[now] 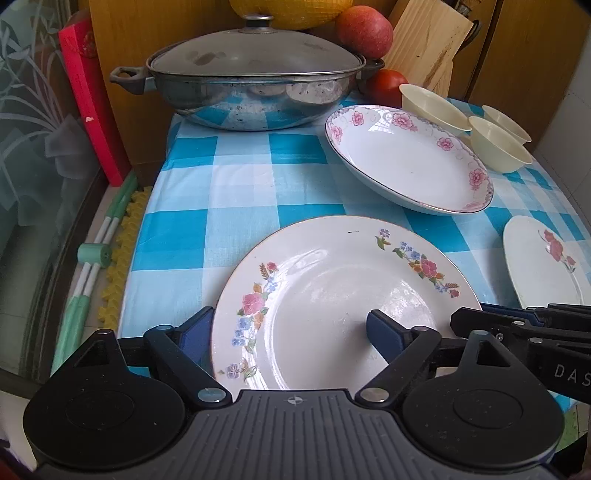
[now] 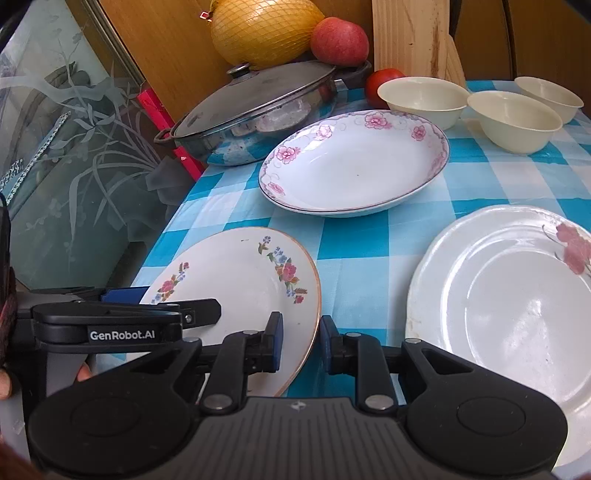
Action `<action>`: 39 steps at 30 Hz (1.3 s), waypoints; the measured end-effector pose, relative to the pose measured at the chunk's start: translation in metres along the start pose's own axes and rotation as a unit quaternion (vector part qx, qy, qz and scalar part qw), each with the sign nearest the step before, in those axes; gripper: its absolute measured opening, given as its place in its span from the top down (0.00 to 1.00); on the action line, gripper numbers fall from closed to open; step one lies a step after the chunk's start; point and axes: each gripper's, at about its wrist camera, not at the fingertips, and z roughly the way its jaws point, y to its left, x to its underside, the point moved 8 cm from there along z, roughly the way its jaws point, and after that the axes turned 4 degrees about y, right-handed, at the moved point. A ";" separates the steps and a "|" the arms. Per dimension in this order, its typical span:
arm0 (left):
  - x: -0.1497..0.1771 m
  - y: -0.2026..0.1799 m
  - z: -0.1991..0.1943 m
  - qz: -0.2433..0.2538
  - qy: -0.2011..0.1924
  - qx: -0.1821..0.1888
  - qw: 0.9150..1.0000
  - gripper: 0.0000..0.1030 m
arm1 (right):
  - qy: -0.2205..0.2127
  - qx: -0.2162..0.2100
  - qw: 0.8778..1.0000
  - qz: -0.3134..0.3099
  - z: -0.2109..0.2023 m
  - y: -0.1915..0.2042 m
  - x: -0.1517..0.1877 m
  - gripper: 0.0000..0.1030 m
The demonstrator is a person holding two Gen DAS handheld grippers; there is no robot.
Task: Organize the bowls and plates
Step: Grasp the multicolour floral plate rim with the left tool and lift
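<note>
A floral plate [image 1: 332, 295] [image 2: 236, 273] lies at the near left of the checked tablecloth [image 1: 207, 192]. My left gripper [image 1: 290, 330] [image 2: 162, 301] stands open across its left half, one finger outside the rim and the other over the middle. My right gripper [image 2: 301, 341] [image 1: 472, 314] straddles the plate's right rim with its jaws nearly closed; a thin gap shows by the outer pad. Behind lie a pink-rose deep plate [image 1: 406, 158] [image 2: 354, 162], a white red-flowered plate [image 2: 517, 314] [image 1: 546, 262] and three separate cream bowls [image 2: 421, 96] [image 2: 513, 118] [image 2: 550, 96].
A lidded steel pot [image 1: 255, 81] stands at the back left, with a netted yellow fruit [image 2: 258, 33], an apple [image 2: 340, 40], a tomato [image 2: 384, 79] and a wooden board [image 2: 410, 37] behind. A frosted glass panel [image 2: 74, 147] lines the table's left edge.
</note>
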 end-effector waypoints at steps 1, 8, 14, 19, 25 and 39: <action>0.001 -0.001 -0.002 0.001 0.000 0.006 1.000 0.14 | 0.000 0.001 1.000 0.000 -0.001 -0.002 0.001 0.80; 0.004 -0.004 -0.003 0.022 -0.007 0.010 1.000 0.20 | -0.002 -0.013 1.000 0.020 -0.003 -0.011 0.004 0.80; 0.002 -0.002 -0.002 0.015 -0.015 0.007 1.000 0.23 | -0.004 -0.002 1.000 0.008 -0.002 -0.007 0.004 0.78; -0.001 -0.004 -0.003 0.006 -0.016 -0.001 1.000 0.25 | -0.006 0.007 1.000 0.002 -0.005 -0.006 0.005 0.80; 0.001 -0.007 -0.005 0.001 -0.012 0.013 1.000 0.26 | -0.015 0.008 1.000 0.017 -0.010 -0.011 0.002 0.80; -0.003 -0.021 -0.009 -0.001 -0.014 0.027 1.000 0.25 | -0.036 0.020 0.998 0.038 -0.026 -0.022 -0.003 0.80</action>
